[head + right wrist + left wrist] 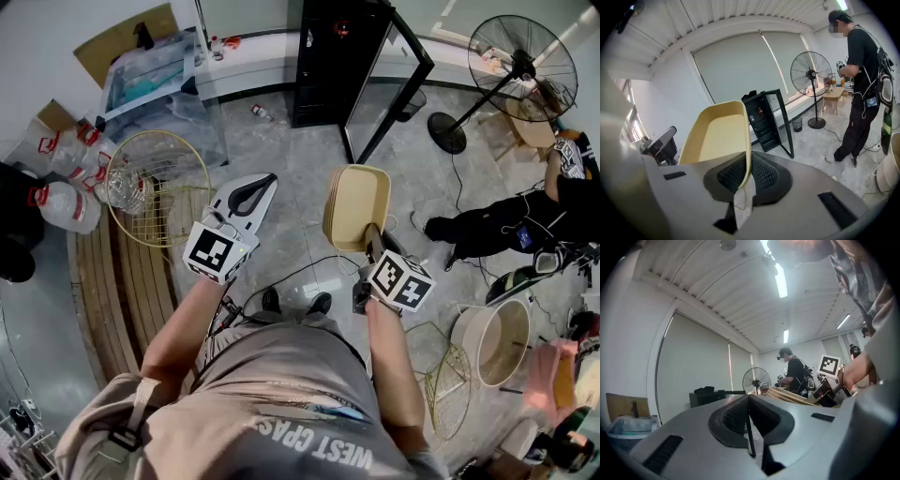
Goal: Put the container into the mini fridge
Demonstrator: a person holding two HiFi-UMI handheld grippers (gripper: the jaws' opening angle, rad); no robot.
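Note:
A shallow beige container [357,206] hangs upright in front of me, with my right gripper [372,236] shut on its lower rim. In the right gripper view the container's [721,138] thin wall is pinched between the two black pads [765,172]. The black mini fridge [330,58] stands ahead by the far wall, its glass door [392,82] swung open; the right gripper view also shows the fridge [761,121]. My left gripper [261,185] floats to the left of the container, shut and holding nothing. In its own view the left gripper [749,399] has its jaws together.
A standing fan [521,56] is right of the fridge. A person [511,223] in black stands at the right, near a round tub [500,343]. Wire baskets [155,185] and water jugs [64,201] sit at the left by a slatted wooden bench [122,281].

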